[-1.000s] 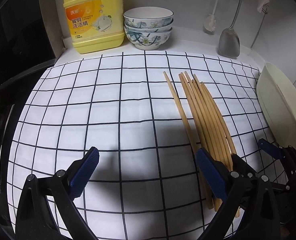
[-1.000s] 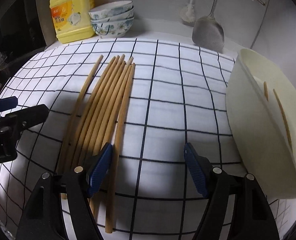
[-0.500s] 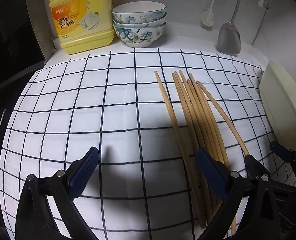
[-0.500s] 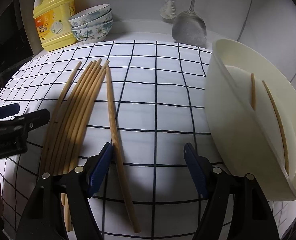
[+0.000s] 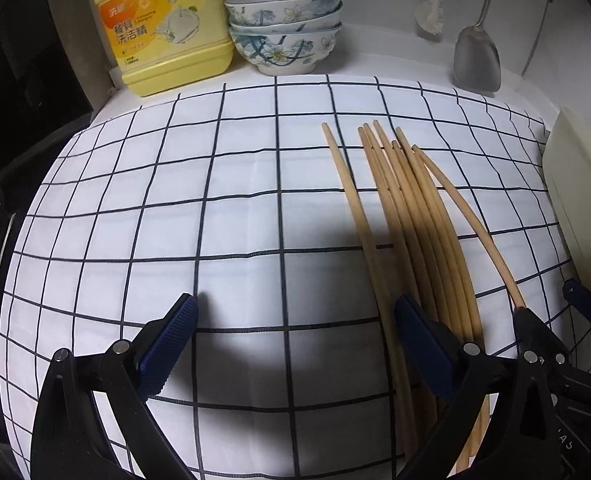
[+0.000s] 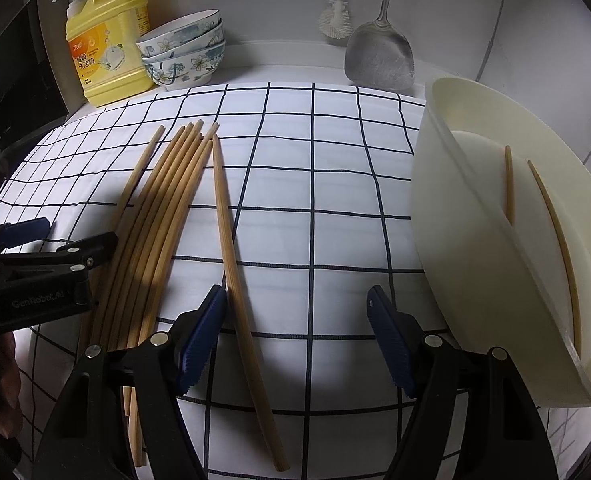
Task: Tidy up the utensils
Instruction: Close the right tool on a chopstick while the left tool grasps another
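Observation:
Several wooden chopsticks point(image 6: 155, 220) lie in a bundle on the checked cloth point(image 6: 315, 200). One chopstick point(image 6: 231, 260) lies apart to the bundle's right, its lower part just inside the left finger of my right gripper point(image 6: 295, 320), which is open and grips nothing. A cream chopstick holder point(image 6: 455, 240) lies tilted at the right with two chopsticks point(image 6: 555, 240) in it. My left gripper point(image 5: 295, 344) is open over bare cloth, with its right finger point(image 5: 423, 348) above the bundle of chopsticks point(image 5: 411, 220). The single chopstick point(image 5: 475, 232) runs to the right gripper point(image 5: 549, 304).
A yellow detergent bottle point(image 5: 163, 28) and three stacked flowered bowls point(image 5: 283, 28) stand at the back left. A metal spatula point(image 5: 475, 60) and a brush point(image 6: 335, 16) hang by the back wall. A dark gap runs along the cloth's left edge.
One chopstick has been slid out of the bundle to the right and now lies apart from it. The left gripper has come slightly lower and closer to the cloth. Both stay open.

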Available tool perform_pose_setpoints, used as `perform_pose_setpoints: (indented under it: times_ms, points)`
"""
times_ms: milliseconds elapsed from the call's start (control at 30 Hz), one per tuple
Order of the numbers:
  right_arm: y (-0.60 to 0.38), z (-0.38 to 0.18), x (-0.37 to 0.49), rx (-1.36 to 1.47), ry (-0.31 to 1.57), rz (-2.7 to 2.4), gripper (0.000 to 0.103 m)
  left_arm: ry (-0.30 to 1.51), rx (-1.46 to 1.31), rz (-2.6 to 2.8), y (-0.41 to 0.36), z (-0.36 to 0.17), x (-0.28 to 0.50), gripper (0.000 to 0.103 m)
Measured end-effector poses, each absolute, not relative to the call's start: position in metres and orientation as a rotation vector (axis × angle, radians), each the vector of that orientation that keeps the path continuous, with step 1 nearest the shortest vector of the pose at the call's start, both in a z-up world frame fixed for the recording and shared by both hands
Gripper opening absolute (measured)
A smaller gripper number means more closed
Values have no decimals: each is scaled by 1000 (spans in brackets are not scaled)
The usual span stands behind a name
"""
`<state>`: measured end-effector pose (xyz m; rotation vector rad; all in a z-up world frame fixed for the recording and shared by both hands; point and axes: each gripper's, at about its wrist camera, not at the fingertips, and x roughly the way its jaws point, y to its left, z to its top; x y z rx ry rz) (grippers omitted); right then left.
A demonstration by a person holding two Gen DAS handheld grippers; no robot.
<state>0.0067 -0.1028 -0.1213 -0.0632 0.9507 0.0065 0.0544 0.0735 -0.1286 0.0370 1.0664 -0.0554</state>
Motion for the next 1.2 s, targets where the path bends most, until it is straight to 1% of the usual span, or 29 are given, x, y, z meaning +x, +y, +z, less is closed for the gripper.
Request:
perform_pose_setpoints:
  times_ms: [200, 400, 433, 500, 533, 567, 600, 633, 667, 700, 733, 767, 800, 833, 867, 900, 1200]
  points:
    - [-102, -122, 11, -68, 951, 15, 69, 1069, 13, -20, 94, -129, 52, 98]
    - [-93, -123, 19, -89, 942, 27, 69, 1044, 17, 2, 86, -129, 62, 97]
    - [-94, -124, 20, -86, 945, 33, 69, 1044, 20, -1, 84, -129, 63, 96]
    - [-94, -125, 22, -66, 954, 55, 69, 1037, 17, -4, 80, -127, 62, 87]
    - [-95, -125, 21, -62, 955, 61, 69, 1028, 26, -14, 75, -125, 61, 77]
    - [-95, -125, 21, -58, 956, 70, 65, 1022, 35, -26, 71, -124, 59, 67]
    - [-94, -124, 21, -66, 954, 77, 60, 1016, 46, -39, 67, -122, 58, 63]
    - [-91, -124, 20, -75, 952, 88, 56, 1014, 53, -48, 63, -121, 57, 55]
    - [-87, -123, 19, -87, 951, 101, 49, 1015, 57, -60, 60, -120, 56, 48]
    - [-84, -123, 19, -96, 950, 111, 40, 1017, 57, -69, 58, -120, 56, 44]
    - [-82, -122, 18, -96, 950, 121, 36, 1020, 58, -81, 56, -119, 56, 37]
    - [-80, -122, 18, -98, 950, 126, 31, 1021, 61, -89, 54, -119, 56, 28]
    - [-78, -122, 17, -101, 951, 131, 26, 1021, 62, -95, 53, -118, 55, 24]
    - [-76, -122, 17, -106, 951, 135, 22, 1022, 61, -104, 52, -118, 54, 16]
    - [-74, -122, 17, -110, 952, 137, 13, 1021, 61, -107, 51, -118, 53, 9]
    - [-72, -122, 17, -118, 955, 134, 8, 1021, 56, -111, 52, -118, 53, 7]
    - [-79, -118, 7, -17, 981, 124, 6, 1041, 41, -158, 66, -116, 45, 7]
